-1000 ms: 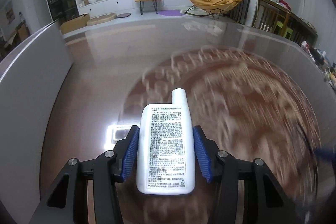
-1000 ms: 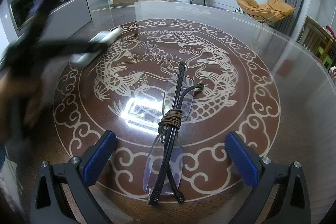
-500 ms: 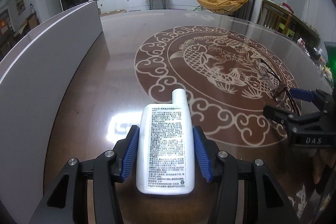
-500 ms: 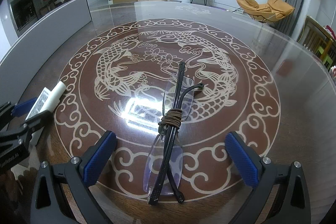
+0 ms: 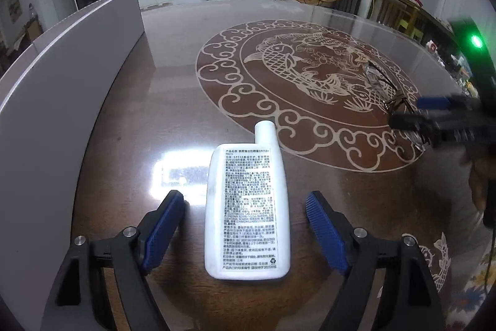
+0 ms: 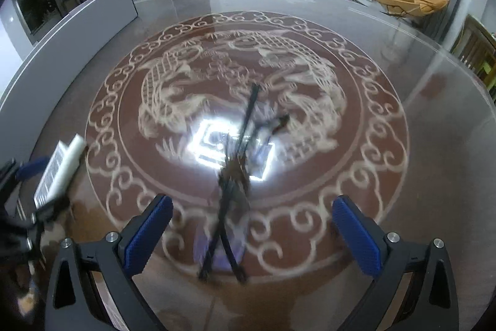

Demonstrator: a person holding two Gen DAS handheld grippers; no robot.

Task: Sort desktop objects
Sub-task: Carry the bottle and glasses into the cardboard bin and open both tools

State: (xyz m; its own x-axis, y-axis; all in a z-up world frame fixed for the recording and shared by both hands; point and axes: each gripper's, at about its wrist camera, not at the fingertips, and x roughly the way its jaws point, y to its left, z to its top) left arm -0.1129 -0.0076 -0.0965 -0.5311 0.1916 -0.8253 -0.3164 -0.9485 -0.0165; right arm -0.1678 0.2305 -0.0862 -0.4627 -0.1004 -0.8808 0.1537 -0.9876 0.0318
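Note:
A flat white bottle (image 5: 248, 207) with printed text lies on the brown table, cap pointing away. My left gripper (image 5: 246, 233) is open around it, blue pads apart from its sides. The bottle also shows at the left of the right wrist view (image 6: 59, 169). A pair of folded glasses (image 6: 235, 185) with a brown cord lies on the fish pattern, blurred. My right gripper (image 6: 252, 233) is open with the glasses between its fingers, not touching. The glasses (image 5: 384, 86) and the right gripper (image 5: 434, 110) show at the right of the left wrist view.
A grey upright panel (image 5: 62, 89) runs along the table's left side. The round fish medallion (image 5: 310, 89) fills the table's middle. Chairs and cluttered shelves stand beyond the far right edge (image 5: 403, 14).
My left gripper has opened and let go of the white bottle, which now lies on the table. My right gripper has moved slightly; its view is now blurred.

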